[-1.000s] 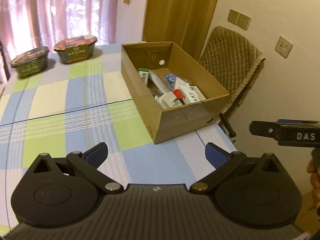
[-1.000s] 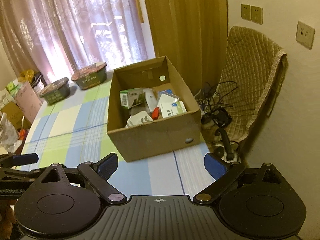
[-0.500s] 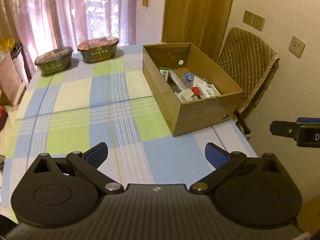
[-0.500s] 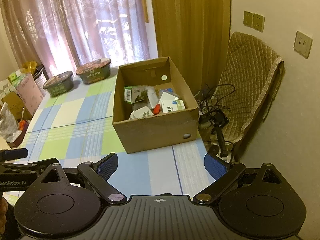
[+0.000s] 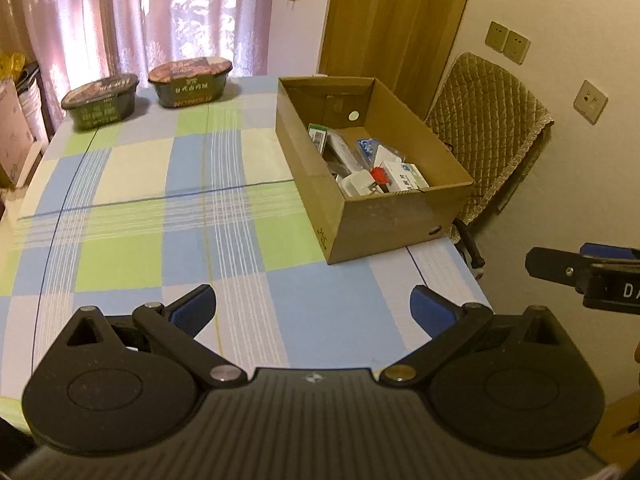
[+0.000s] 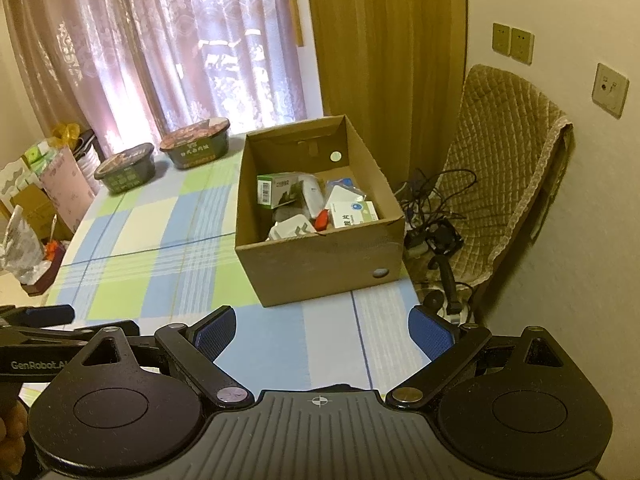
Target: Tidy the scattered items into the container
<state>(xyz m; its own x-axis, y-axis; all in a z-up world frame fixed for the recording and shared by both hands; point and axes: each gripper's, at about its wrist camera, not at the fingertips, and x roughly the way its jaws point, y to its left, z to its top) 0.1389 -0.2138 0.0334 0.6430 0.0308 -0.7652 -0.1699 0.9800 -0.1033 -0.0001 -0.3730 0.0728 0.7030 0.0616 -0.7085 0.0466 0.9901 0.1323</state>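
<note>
Cardboard box (image 5: 400, 216) sits at the far right corner of the counter (image 5: 168, 240), top open, one short end facing the cameras. Plain brown corrugated walls, a small round hole low in the near end wall. Open top makes drop-in from above easy.

Inside the box: small items (image 6: 320, 208) in a loose heap, touching and overlapping. A green-and-white carton (image 6: 276, 188), white cartons with print, a white tube, something small and red (image 6: 322, 220). Mostly stiff paperboard with square edges. The heap lies below the rim.

Counter is covered by a checked cloth in blue, green and cream, flat and smooth. No loose small items show on it in either view; by that, the tidying looks finished or nearly so.

Two lidded dark green bowls (image 5: 148, 88) stand side by side at the far end near the curtain, well apart from the box. Probably not part of the scatter, though that is a judgement.

Left hand-held gripper (image 5: 312, 308): blue-padded fingers spread wide, nothing between them, held back above the near edge of the counter. Right hand-held gripper (image 6: 320, 330): likewise wide apart and empty, just beside the left.

A quilted chair (image 6: 508, 168) stands beyond the counter by the wall, with tangled cables on the floor beside it.
</note>
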